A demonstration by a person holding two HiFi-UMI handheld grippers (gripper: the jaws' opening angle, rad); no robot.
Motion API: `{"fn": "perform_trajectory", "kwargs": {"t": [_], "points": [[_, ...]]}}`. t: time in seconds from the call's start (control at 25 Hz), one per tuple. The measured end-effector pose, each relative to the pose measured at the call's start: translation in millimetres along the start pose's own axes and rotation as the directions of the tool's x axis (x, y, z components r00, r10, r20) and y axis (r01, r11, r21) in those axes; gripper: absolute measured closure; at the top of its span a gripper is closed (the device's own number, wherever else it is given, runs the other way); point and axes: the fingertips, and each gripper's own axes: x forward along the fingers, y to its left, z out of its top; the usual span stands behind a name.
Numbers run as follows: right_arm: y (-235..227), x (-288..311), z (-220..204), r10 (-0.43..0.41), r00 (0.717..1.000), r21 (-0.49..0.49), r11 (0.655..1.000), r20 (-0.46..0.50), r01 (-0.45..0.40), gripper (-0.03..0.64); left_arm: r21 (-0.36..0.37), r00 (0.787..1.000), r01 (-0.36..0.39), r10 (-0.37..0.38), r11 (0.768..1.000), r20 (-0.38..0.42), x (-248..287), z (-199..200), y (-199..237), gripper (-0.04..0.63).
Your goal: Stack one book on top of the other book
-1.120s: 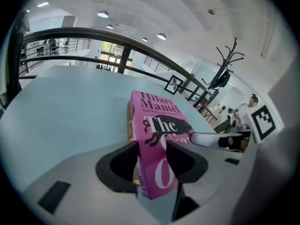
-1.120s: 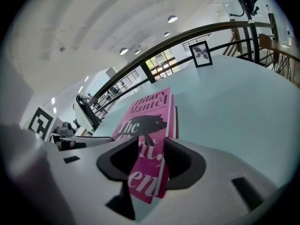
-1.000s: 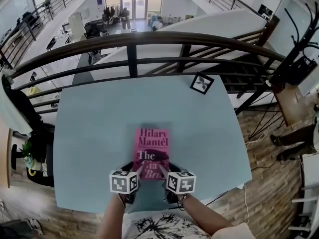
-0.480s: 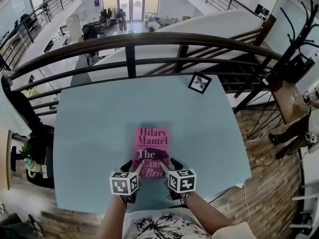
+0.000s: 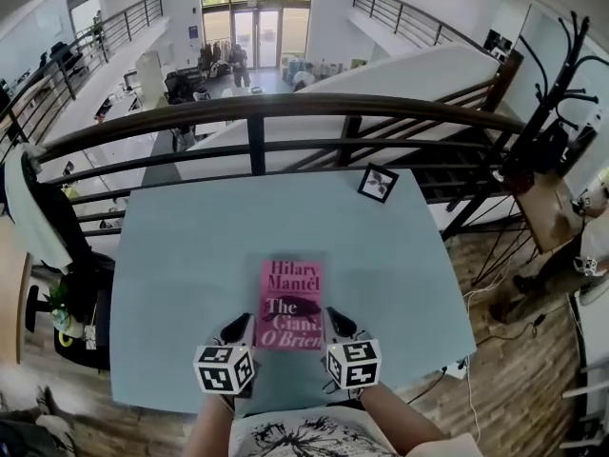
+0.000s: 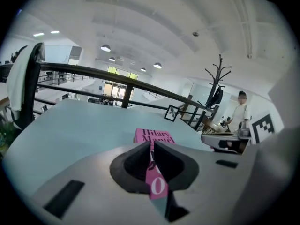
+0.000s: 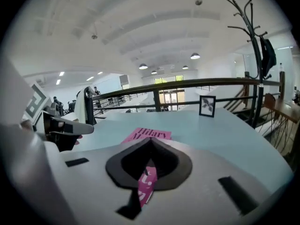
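Observation:
A pink book (image 5: 292, 305) with "Hilary Mantel" on its cover lies flat on the light blue table (image 5: 181, 246), near the front edge. Only this one cover shows; I cannot tell what lies under it. My left gripper (image 5: 238, 325) hovers just off the book's near left corner, its jaws closing to a slit with nothing between them. At the near right corner my right gripper (image 5: 335, 319) is raised too, its jaws closing and empty. The book (image 6: 153, 136) lies beyond the left gripper (image 6: 152, 145). The same book (image 7: 148, 134) also shows past the right gripper (image 7: 150, 143).
A small black-framed picture (image 5: 378, 183) stands at the table's far right corner. A dark metal railing (image 5: 285, 108) runs behind the table, over a drop to a lower floor. A coat rack (image 5: 547, 112) stands at the right. A person (image 6: 240, 114) stands off to the right.
Both grippers have let go of the book's near edge, risen and drawn back towards me. Their jaws, spread before, have come together. The book lies where it was.

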Motion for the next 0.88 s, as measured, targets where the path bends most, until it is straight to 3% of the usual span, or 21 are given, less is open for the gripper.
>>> {"fn": "perform_trajectory", "kwargs": {"t": [0.16, 0.24, 0.36, 0.48, 0.72, 0.88], "points": [[16.5, -23.3, 39.5, 0.04, 0.992, -0.103, 0.994, 0.119, -0.028, 0.623, 0.058, 0.993, 0.028, -0.035, 0.998, 0.117, -29.0, 32.0, -16.8, 0.572], [20.8, -35.0, 60.7, 0.064, 0.984, -0.088, 0.995, 0.168, -0.05, 0.623, 0.085, 0.98, 0.045, -0.06, 0.995, 0.189, -43.6, 53.5, -27.9, 0.572], [29.0, -55.9, 99.4, 0.112, 0.953, -0.063, 0.993, 0.283, -0.098, 0.623, 0.149, 0.944, 0.031, -0.078, 0.988, 0.32, -67.7, 89.0, -42.4, 0.572], [34.5, -79.2, 134.6, 0.138, 0.909, -0.103, 0.989, 0.393, -0.106, 0.623, 0.21, 0.904, 0.009, -0.098, 0.978, 0.416, -92.4, 119.9, -59.7, 0.572], [43.8, -106.8, 170.8, 0.179, 0.842, -0.215, 0.974, 0.508, -0.077, 0.624, 0.313, 0.852, -0.04, -0.131, 0.949, 0.506, -126.0, 153.4, -81.5, 0.572], [47.8, -106.1, 170.6, 0.187, 0.847, -0.226, 0.971, 0.498, -0.082, 0.624, 0.329, 0.838, -0.056, -0.135, 0.943, 0.528, -134.8, 159.4, -81.0, 0.574]]}}
